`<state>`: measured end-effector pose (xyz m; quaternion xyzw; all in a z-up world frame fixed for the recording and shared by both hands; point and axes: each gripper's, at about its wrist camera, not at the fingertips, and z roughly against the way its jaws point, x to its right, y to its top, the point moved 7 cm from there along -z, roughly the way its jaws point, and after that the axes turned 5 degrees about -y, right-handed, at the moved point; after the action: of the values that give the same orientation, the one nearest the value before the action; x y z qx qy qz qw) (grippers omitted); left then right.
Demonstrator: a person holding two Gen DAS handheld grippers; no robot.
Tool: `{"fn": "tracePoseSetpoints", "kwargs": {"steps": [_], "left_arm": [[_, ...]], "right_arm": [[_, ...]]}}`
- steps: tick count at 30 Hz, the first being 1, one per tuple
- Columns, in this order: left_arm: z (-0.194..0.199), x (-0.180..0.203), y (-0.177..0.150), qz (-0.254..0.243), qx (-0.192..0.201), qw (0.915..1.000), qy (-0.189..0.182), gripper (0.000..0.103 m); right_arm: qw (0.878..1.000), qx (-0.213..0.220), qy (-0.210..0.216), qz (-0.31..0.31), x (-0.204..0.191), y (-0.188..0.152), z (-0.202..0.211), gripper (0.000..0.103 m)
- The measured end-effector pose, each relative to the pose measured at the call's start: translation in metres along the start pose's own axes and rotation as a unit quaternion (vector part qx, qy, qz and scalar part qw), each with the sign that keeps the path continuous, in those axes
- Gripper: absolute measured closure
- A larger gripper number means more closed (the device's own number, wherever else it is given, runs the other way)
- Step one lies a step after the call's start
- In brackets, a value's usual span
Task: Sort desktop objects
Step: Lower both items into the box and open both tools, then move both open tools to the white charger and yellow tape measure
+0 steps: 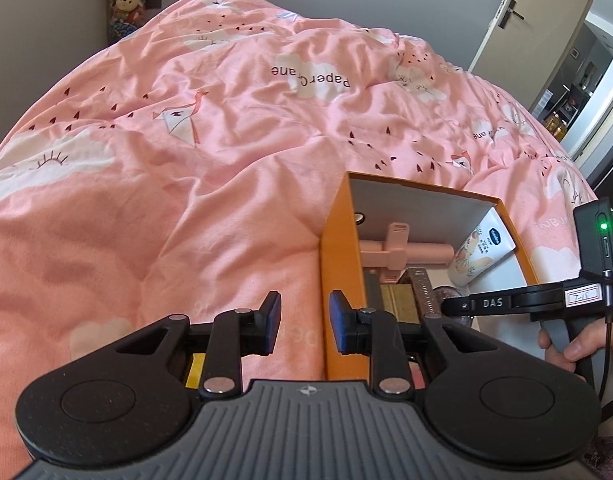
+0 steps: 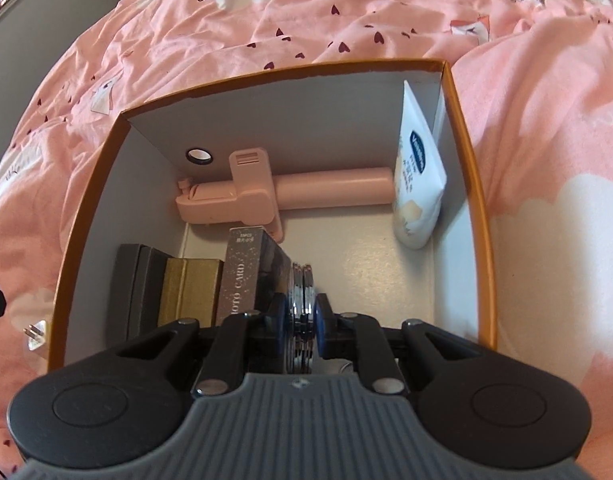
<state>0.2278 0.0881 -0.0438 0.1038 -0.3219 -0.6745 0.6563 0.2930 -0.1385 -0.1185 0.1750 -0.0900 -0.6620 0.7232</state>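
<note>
Closest to the right wrist camera, the right gripper [image 2: 301, 320] is pinching a round chrome compact [image 2: 302, 312] edge-on between its blue pads, down inside the orange box [image 2: 468, 184]. That box sits on a bed covered with a pink quilt [image 1: 186, 160], and its inside walls are pale grey.

Along the box's left wall stand three slim boxes packed side by side: a dark grey case [image 2: 136, 284], a gold box [image 2: 190, 292] and a dark sparkly card box [image 2: 246, 276] lettered "CARD". The compact is just beside the card box, on its right. Against the far wall lies a pink selfie stick [image 2: 290, 194] with its clip pointing up. A white hand cream tube [image 2: 418, 184] leans upright in the far right corner, touching the end of the stick. On the far wall near the left corner there is a small round black-rimmed hole [image 2: 200, 156].

From the left wrist view, the left gripper [image 1: 304, 320] hangs over the quilt just outside the box's left wall, its fingers apart with nothing between them. Over the box's right edge the other tool's black body shows, held by a hand [image 1: 578, 344].
</note>
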Motion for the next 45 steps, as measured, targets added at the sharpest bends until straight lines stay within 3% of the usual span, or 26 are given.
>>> {"fn": "tracePoseSetpoints", "kwargs": {"steps": [11, 18, 25, 31, 37, 41, 45], "left_arm": [[0.005, -0.036, -0.013, 0.028, -0.009, 0.9993, 0.025, 0.072], [0.015, -0.057, -0.016, 0.045, -0.011, 0.9983, 0.036, 0.071], [0.027, -0.063, -0.013, 0.041, -0.008, 0.9982, 0.044, 0.071], [0.052, -0.059, 0.001, -0.021, -0.015, 0.9971, 0.071, 0.07], [0.079, -0.062, 0.01, -0.089, -0.038, 0.9898, 0.104, 0.065], [0.07, -0.075, 0.0, -0.077, -0.06, 0.9901, 0.101, 0.065], [0.047, -0.093, -0.019, -0.003, -0.077, 0.9944, 0.072, 0.065]], "right_arm": [[0.996, 0.015, -0.061, 0.058, -0.005, -0.001, 0.006, 0.075], [0.996, 0.021, -0.068, 0.058, -0.005, -0.001, 0.012, 0.073], [0.993, 0.055, -0.078, 0.074, -0.011, 0.001, 0.032, 0.066], [0.99, 0.095, -0.036, 0.095, -0.035, 0.006, 0.066, 0.066], [0.979, 0.134, 0.046, 0.147, -0.096, 0.005, 0.097, 0.066], [0.968, 0.128, 0.105, 0.188, -0.149, -0.006, 0.097, 0.066], [0.965, 0.091, 0.136, 0.204, -0.188, -0.018, 0.073, 0.067]]}}
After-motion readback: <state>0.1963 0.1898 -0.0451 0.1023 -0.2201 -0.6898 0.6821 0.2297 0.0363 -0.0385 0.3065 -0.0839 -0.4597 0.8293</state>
